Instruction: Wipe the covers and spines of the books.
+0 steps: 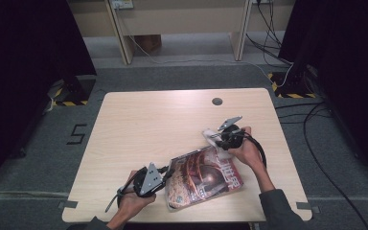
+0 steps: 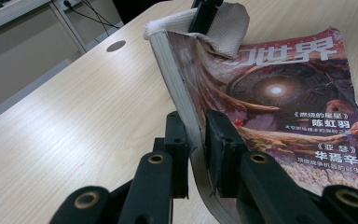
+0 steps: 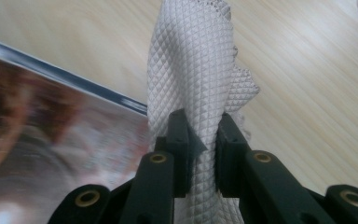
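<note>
A magazine [image 1: 206, 175] with a dark reddish cover lies near the table's front edge, its left side lifted. My left gripper [image 1: 168, 173] is shut on that raised edge; in the left gripper view the jaws [image 2: 196, 135] pinch the stacked pages of the magazine [image 2: 279, 93]. A white quilted cloth [image 1: 212, 134] rests over the magazine's far corner. My right gripper [image 1: 216, 137] is shut on it. In the right gripper view the cloth [image 3: 196, 70] rises in a fold from between the jaws [image 3: 201, 140], with the magazine [image 3: 51, 140] blurred at left. The cloth [image 2: 214, 28] drapes the top corner in the left gripper view.
The light wooden table [image 1: 148, 120] has a round cable hole [image 1: 217, 101] near its far edge. Dark curtains stand at both sides, cables run over the floor at right, and a desk's legs stand beyond the table.
</note>
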A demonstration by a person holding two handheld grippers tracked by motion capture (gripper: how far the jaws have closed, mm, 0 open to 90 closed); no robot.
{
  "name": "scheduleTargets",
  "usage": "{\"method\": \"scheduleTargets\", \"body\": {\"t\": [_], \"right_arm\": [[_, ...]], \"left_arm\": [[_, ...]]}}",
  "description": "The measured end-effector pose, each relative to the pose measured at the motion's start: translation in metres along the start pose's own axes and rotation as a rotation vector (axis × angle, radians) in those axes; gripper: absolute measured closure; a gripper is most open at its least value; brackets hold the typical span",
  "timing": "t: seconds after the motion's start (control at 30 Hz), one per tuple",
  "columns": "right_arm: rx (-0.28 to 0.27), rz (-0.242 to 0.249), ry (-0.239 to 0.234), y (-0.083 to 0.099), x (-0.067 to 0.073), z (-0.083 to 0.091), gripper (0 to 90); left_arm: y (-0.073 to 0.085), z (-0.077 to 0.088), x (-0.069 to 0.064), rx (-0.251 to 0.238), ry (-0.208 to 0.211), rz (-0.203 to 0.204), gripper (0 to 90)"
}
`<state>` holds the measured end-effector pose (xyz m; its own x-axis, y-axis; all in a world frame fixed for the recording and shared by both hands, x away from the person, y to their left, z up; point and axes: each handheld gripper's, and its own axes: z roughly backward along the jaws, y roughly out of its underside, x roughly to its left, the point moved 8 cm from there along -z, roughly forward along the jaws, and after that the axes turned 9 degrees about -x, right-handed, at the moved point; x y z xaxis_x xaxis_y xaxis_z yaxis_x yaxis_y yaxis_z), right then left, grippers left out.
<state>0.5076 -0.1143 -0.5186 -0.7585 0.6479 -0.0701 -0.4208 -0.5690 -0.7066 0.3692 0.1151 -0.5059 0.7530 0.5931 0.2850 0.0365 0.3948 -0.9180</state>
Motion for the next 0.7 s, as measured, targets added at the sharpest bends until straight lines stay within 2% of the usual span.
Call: {"method": "scheduleTargets", "body": {"t": [0.03, 0.07, 0.13, 0.2, 0.3, 0.33, 0.5, 0.6, 0.7], "right_arm": [[0.017, -0.027, 0.033, 0.008, -0.010, -0.003, 79.3], [0.017, -0.027, 0.033, 0.008, -0.010, -0.003, 79.3], [0.035, -0.044, 0.068, 0.016, -0.020, -0.005, 79.3], [0.029, -0.084, 0.069, 0.023, -0.028, -0.006, 79.3], [0.027, -0.092, 0.067, 0.024, -0.029, -0.006, 79.3], [0.027, -0.072, 0.058, 0.023, -0.027, -0.006, 79.4], [0.017, -0.054, 0.027, 0.016, -0.017, -0.004, 79.4], [-0.002, -0.038, -0.014, 0.007, -0.005, -0.003, 79.4], [-0.005, -0.019, -0.022, 0.003, 0.001, -0.002, 79.5]], "left_arm": [[0.000, 0.000, 0.000, -0.001, -0.002, -0.001, 79.0], [0.000, 0.000, 0.000, -0.001, -0.002, -0.001, 79.0], [0.000, 0.000, -0.001, 0.000, 0.002, -0.003, 79.0], [0.000, 0.000, 0.000, -0.001, 0.000, -0.002, 79.0], [0.000, 0.000, 0.000, -0.002, 0.000, -0.002, 78.9], [0.000, 0.000, 0.000, -0.002, -0.001, -0.002, 78.9], [-0.001, 0.000, 0.000, -0.002, 0.000, -0.002, 78.9], [0.000, 0.000, 0.000, -0.001, -0.001, -0.003, 78.8], [0.000, 0.000, 0.000, 0.002, 0.002, -0.002, 78.8]]}}
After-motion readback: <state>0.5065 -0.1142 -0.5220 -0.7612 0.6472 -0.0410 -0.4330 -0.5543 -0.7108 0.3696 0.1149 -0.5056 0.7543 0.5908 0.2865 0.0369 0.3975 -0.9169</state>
